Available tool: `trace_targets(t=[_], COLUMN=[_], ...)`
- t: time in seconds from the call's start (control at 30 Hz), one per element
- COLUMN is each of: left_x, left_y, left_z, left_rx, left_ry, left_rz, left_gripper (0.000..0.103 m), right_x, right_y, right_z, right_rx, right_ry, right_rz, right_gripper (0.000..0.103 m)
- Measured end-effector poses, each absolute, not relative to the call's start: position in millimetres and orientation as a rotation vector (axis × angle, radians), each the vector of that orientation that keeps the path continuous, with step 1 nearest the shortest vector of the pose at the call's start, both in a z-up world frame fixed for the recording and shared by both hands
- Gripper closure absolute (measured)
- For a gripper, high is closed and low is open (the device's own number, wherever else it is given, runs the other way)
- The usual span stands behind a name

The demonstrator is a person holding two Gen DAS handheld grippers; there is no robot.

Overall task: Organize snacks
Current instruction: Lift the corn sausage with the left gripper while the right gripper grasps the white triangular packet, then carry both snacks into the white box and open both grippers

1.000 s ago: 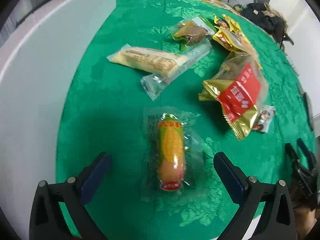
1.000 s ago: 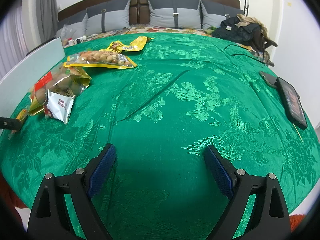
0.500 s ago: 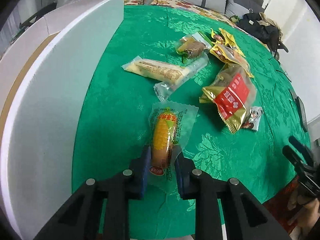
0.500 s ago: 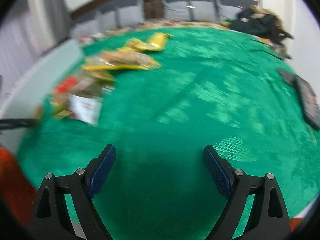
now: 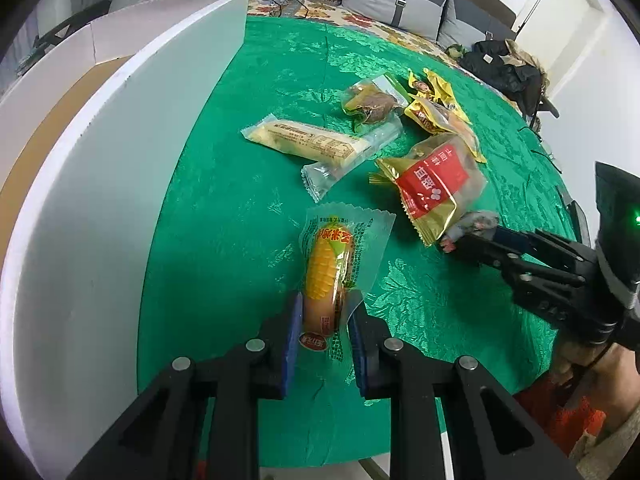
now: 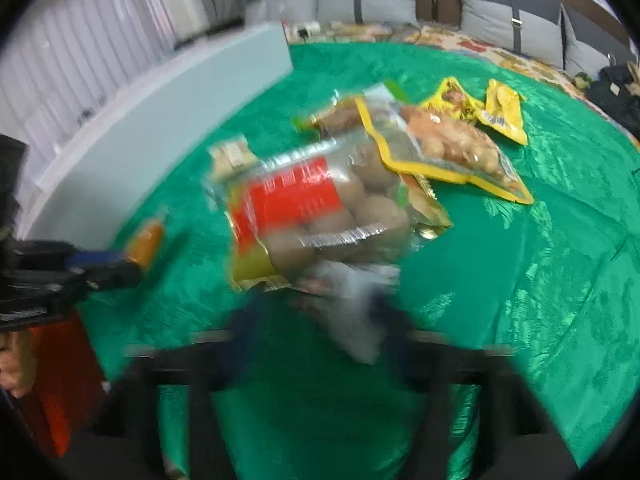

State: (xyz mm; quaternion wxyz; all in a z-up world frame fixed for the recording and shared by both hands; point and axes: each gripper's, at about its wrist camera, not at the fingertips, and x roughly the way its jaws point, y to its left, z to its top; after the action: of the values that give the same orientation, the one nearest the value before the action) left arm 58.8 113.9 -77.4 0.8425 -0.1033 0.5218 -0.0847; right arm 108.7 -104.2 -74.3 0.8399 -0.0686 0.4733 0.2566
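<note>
Green cloth [image 5: 240, 216] holds scattered snack packets [image 5: 434, 188] beside white box [image 5: 100, 208].

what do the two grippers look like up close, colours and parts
Left gripper: black angular plastic arms, silver round bolts, blue pads on the fingers. Right gripper: same black frame with blue pads, a green light on its body, and an orange-red knit sleeve behind it.

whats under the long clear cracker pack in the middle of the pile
The long cracker pack lies across a clear empty-looking wrapper on the green cloth. How much of that wrapper runs beneath it is covered.
</note>
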Motion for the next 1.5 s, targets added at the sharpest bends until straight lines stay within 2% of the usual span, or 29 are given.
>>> trace_targets(t=[0.3,0.53,0.6,0.67,0.83,0.97,1.03,1.07,1.1,1.13,1.17,1.33,1.47,1.5], left_x=[54,47,45,43,41,43,41,39,36,33,31,35,43,41], left_y=[116,123,132,148,201,217,206,196,179,163,150,74,43,42], left_z=[-64,-30,-15,5,41,42,38,36,32,25,20,-44,-93,-98], left_rx=[-0.329,-0.401,-0.438,-0.486,-0.572,-0.533,-0.476,-0.434,-0.368,-0.305,-0.255,0.041,0.268,0.306], left_ry=[1.070,0.999,0.969,0.924,0.825,0.851,0.892,0.916,0.946,0.974,0.996,1.174,1.250,1.254], left_rz=[-0.258,-0.303,-0.313,-0.322,-0.273,-0.252,-0.284,-0.309,-0.351,-0.386,-0.407,-0.497,-0.438,-0.425], left_gripper=[0.083,0.083,0.085,0.094,0.094,0.094,0.091,0.081,0.063,0.051,0.034,0.033,0.034,0.042], right_x=[76,73,72,72,77,88,90,89,87,84,82,65,61,58], right_y=[-160,-155,-148,-136,-80,-45,-40,-42,-45,-54,-62,-114,-153,-161], right_z=[-34,-17,-7,8,60,89,96,97,97,95,93,72,53,49], right_rx=[0.068,0.092,0.105,0.108,0.107,0.163,0.160,0.166,0.171,0.176,0.178,0.173,0.221,0.235], right_ry=[0.935,0.903,0.888,0.863,0.769,0.725,0.703,0.695,0.693,0.690,0.689,0.721,0.763,0.766], right_rz=[0.541,0.554,0.572,0.605,0.745,0.825,0.833,0.836,0.836,0.827,0.817,0.708,0.631,0.617], right_gripper=[0.069,0.069,0.069,0.069,0.069,0.069,0.069,0.069,0.069,0.069,0.069,0.069,0.069,0.069])
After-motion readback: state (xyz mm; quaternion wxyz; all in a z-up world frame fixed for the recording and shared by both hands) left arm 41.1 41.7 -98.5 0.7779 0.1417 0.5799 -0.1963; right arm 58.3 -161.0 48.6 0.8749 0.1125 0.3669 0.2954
